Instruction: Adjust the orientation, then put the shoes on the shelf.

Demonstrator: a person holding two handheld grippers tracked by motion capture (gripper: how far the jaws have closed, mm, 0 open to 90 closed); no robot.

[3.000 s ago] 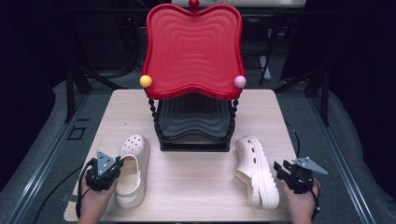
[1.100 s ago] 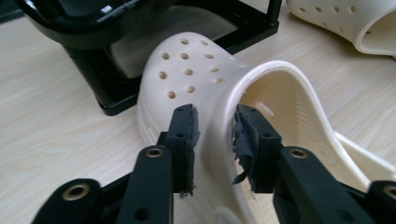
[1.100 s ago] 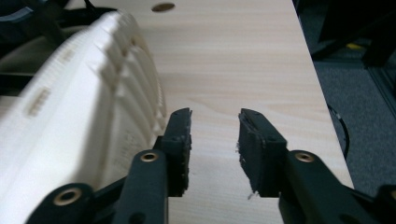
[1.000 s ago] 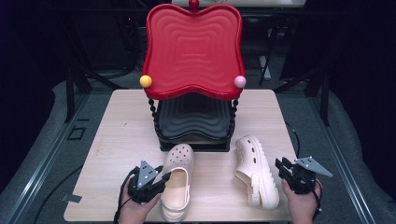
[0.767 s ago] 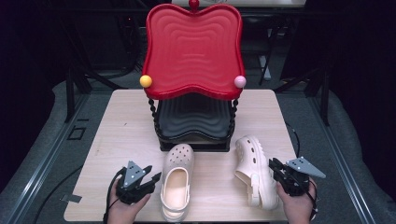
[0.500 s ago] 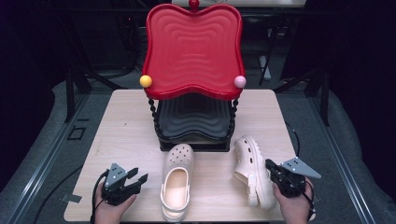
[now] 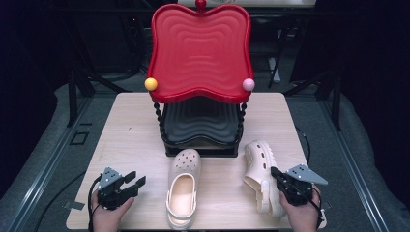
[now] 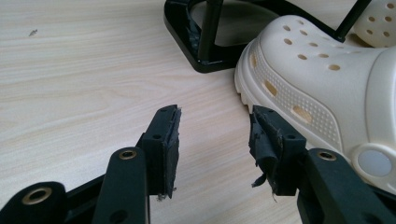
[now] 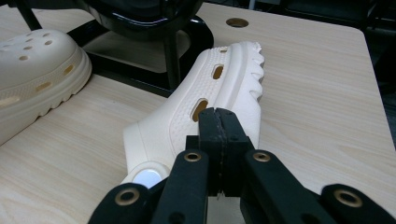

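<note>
Two cream clogs lie on the wooden table (image 7: 128,130) in front of a shoe rack. The left clog (image 7: 183,187) (image 8: 322,79) stands upright on its sole, toe toward the rack. My left gripper (image 7: 136,180) (image 8: 215,123) is open just left of this clog, low over the table, with nothing between its pads. The right clog (image 7: 260,170) (image 9: 219,79) lies tipped on its side. My right gripper (image 7: 275,173) (image 9: 219,115) is shut, pads pressed together, its tip right at that clog's side wall.
The rack has a tilted red top shelf (image 7: 199,48) with yellow and pink knobs and a black lower shelf (image 7: 200,121); its black base (image 8: 205,51) sits just behind the clogs. The table edge runs close under both hands.
The left gripper let go of the left clog after bringing it to the middle and drew back to the left, open. The right gripper moved left up to the right clog.
</note>
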